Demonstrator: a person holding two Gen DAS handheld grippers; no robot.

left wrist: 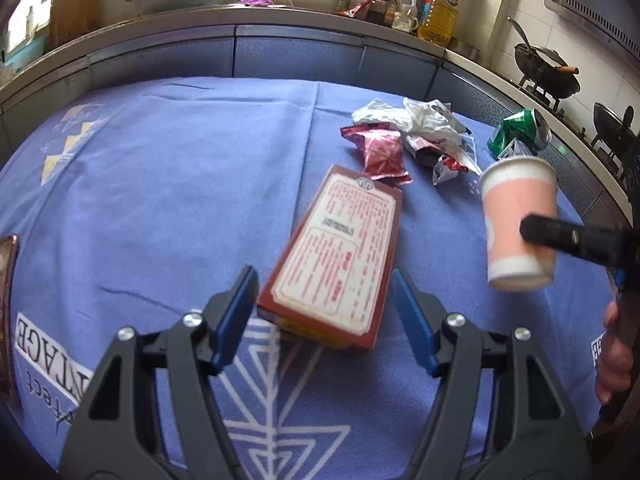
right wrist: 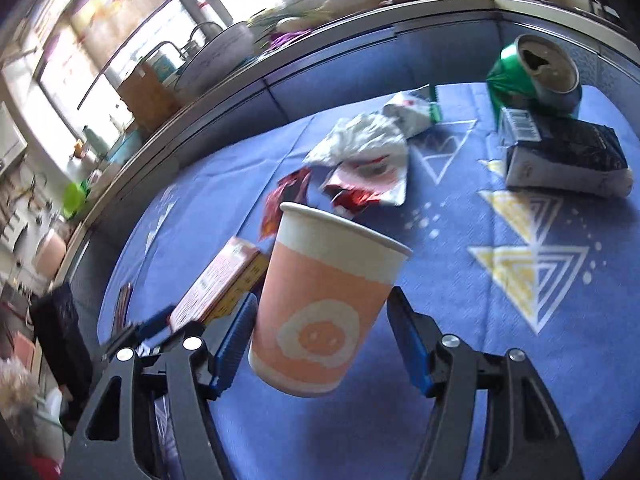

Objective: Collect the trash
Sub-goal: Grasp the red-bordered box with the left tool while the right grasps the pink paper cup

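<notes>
My left gripper [left wrist: 325, 276] is shut on the near end of a red box [left wrist: 336, 248] with a white printed label. The box is tilted above the blue tablecloth [left wrist: 160, 184]. My right gripper [right wrist: 323, 296] is shut on a pink and white paper cup [right wrist: 320, 304], held upright and slightly tilted off the table. In the left wrist view the cup [left wrist: 518, 220] hangs at the right with a black finger [left wrist: 560, 236] across it. The right wrist view shows the box [right wrist: 224, 276] at the left, with the blurred left gripper [right wrist: 152, 328] behind it.
More trash lies at the far right of the cloth: a pink foil wrapper [left wrist: 384, 152], crumpled white wrappers [left wrist: 420, 120], a crushed green can [right wrist: 528, 72] and a dark carton [right wrist: 564, 156]. A cluttered counter [left wrist: 240, 12] runs behind the table, and a wok [left wrist: 548, 72] stands at the right. A hand [left wrist: 616, 360] shows at the right edge.
</notes>
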